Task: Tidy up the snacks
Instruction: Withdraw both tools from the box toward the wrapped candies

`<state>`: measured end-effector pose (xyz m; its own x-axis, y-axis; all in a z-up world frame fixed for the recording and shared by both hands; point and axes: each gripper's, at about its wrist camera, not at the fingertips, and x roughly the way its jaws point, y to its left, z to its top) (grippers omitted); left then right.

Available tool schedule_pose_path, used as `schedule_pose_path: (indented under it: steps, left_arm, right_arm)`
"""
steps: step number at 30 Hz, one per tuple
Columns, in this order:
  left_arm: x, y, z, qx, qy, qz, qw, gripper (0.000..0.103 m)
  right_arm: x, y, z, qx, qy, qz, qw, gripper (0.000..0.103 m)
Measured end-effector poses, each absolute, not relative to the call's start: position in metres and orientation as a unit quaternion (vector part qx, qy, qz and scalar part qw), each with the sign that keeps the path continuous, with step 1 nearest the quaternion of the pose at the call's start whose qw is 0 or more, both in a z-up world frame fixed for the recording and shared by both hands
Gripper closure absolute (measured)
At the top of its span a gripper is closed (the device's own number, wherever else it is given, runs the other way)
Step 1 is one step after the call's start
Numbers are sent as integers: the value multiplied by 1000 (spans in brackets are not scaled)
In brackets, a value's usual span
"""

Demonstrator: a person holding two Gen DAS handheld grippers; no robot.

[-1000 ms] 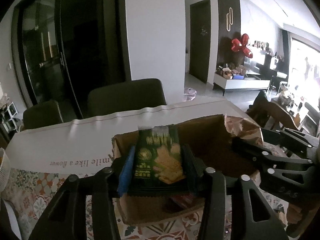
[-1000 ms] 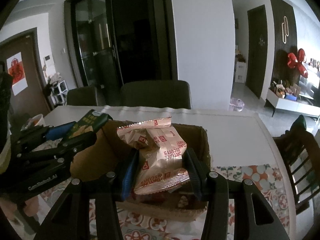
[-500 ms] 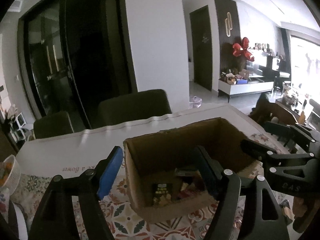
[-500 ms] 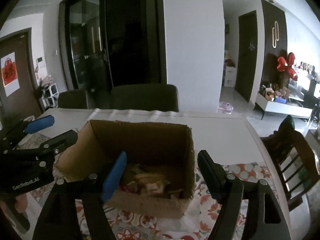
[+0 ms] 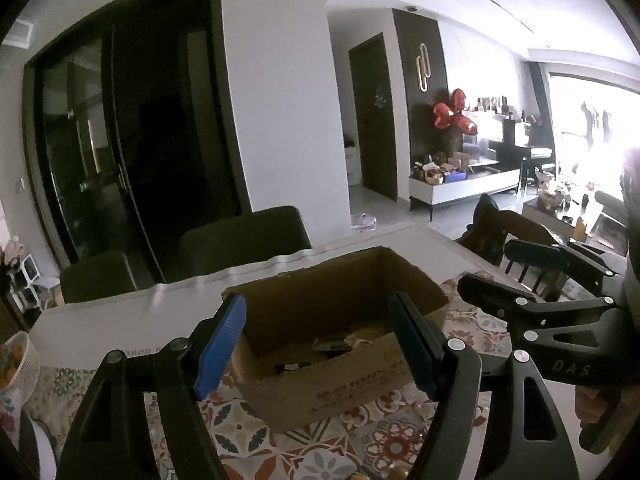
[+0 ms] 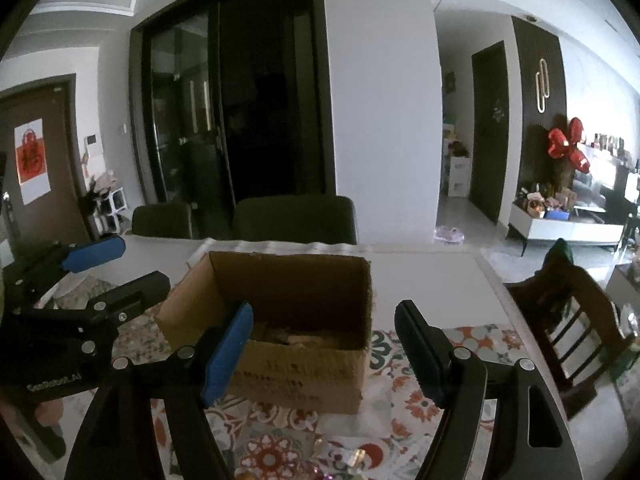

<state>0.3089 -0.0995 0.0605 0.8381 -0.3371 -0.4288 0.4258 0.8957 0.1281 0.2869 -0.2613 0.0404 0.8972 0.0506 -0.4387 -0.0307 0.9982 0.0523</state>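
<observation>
An open brown cardboard box stands on the patterned tablecloth; it also shows in the right wrist view. Several snack packets lie inside it, and show dimly in the right wrist view. My left gripper is open and empty, just in front of the box. My right gripper is open and empty, in front of the box. The right gripper shows at the right of the left wrist view. The left gripper shows at the left of the right wrist view.
A white basket with fruit stands at the table's left edge. Dark chairs line the far side. A wooden chair stands at the right end. Small wrapped sweets lie on the cloth near me.
Both grippers let go of their packets, the green one on the left and the orange biscuits on the right, which now lie in the box. Both grippers have opened and pulled back.
</observation>
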Motion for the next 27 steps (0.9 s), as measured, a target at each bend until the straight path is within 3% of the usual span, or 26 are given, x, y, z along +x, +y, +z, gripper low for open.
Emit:
schedule_pose_path:
  steps: [12,27]
  left_arm:
    - [274,-110,32,114,208,-220,946,30]
    - [267,-137,-32,135,268,-266,916,30]
  right_arm:
    - [246,-273,22,13,225,2,974,29]
    - [227,-284,-43,0,307,-8,952,29]
